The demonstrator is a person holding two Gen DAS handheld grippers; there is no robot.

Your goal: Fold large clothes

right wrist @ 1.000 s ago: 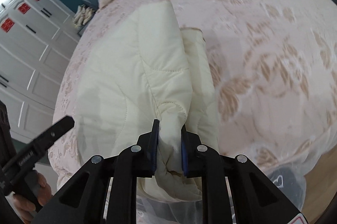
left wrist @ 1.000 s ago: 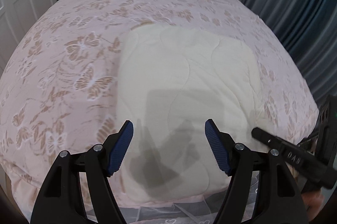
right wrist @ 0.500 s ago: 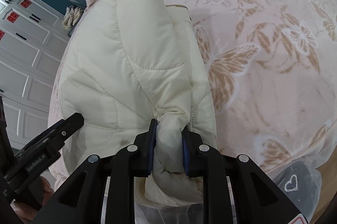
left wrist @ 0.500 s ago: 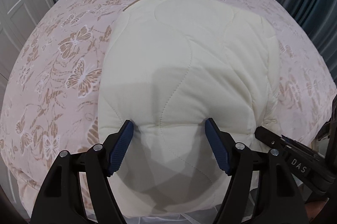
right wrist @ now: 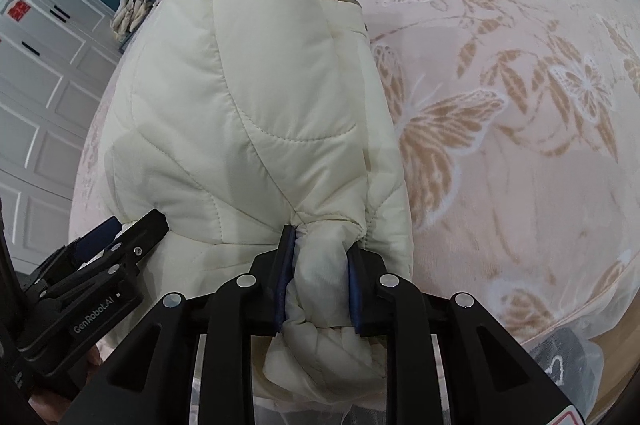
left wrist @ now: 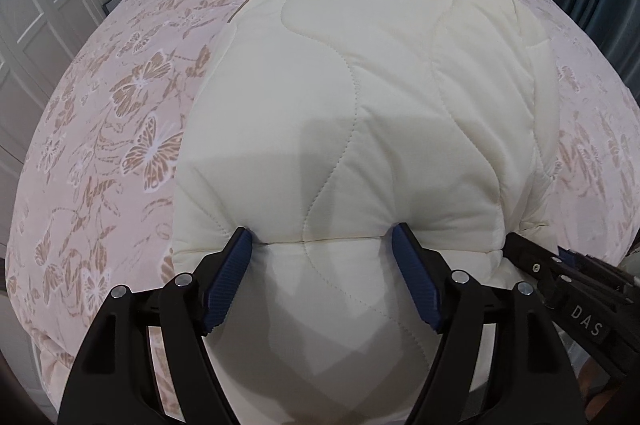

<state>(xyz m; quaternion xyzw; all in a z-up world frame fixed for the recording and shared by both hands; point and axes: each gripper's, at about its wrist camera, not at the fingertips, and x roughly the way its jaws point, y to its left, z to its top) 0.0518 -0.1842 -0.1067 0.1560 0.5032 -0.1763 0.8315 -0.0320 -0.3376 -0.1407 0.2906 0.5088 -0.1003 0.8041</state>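
Clamping a bunched corner of the cream quilted padded jacket, right gripper fingers pinch tight; left gripper fingers spread wide, pressing its near hem.

Left gripper sits low at six o'clock, jaws spread wide, blue pads pressing into padding on either side. Right gripper is beside it, off at its three o'clock, jaws drawn close together and pinching a bunched fold tight between the pads.
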